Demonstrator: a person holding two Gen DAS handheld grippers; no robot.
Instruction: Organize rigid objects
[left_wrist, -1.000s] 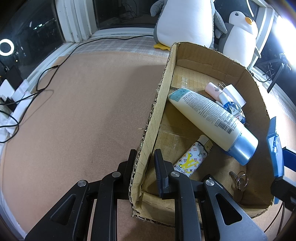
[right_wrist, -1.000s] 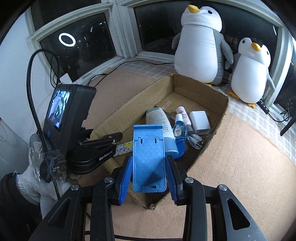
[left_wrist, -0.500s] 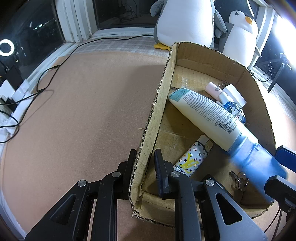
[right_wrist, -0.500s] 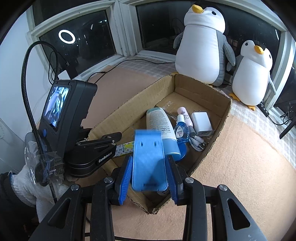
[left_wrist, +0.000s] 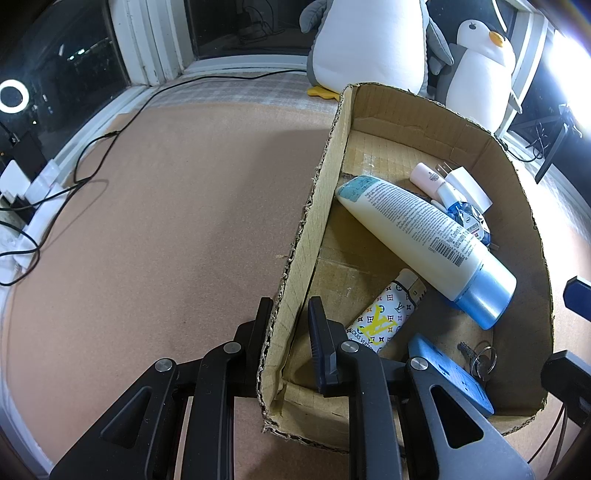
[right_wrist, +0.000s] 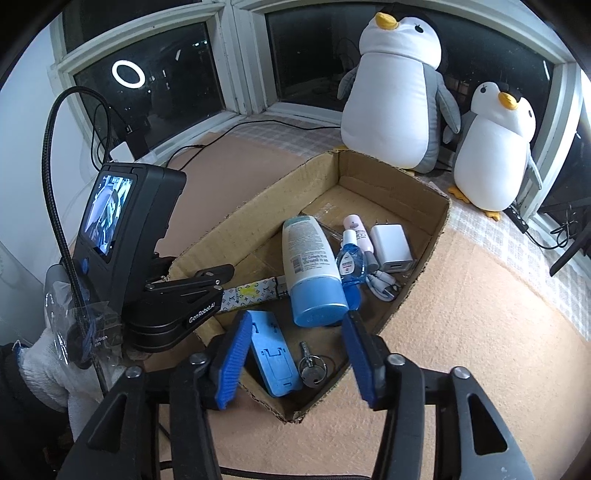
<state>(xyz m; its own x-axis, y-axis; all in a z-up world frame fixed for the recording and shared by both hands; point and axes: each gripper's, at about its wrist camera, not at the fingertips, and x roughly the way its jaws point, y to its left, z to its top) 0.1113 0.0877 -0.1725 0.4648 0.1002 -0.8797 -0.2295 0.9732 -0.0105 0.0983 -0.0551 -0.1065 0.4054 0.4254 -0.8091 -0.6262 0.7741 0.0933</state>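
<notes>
Tan mat (right_wrist: 480, 332) under dark windows, two plush penguins (right_wrist: 395, 92) behind. Cardboard box (right_wrist: 439, 221) holding, large to small: cream lotion tube (right_wrist: 310, 266) with barcode label and blue cap, blue phone stand (right_wrist: 275, 363) flat in near corner, monogram-print lighter (left_wrist: 384, 317), white charger (right_wrist: 391, 247), small blue bottle (right_wrist: 349, 264), keys (right_wrist: 312, 367). Left gripper (left_wrist: 290, 325) clamped on box wall, "GenRobot.AI" printed on its arm. Right gripper (right_wrist: 295, 360) jaws just opened, apart above stand, touching nothing.

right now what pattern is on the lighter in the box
White with a dark monogram print and a yellow logo on the lighter; the left wrist view shows it best.
</notes>
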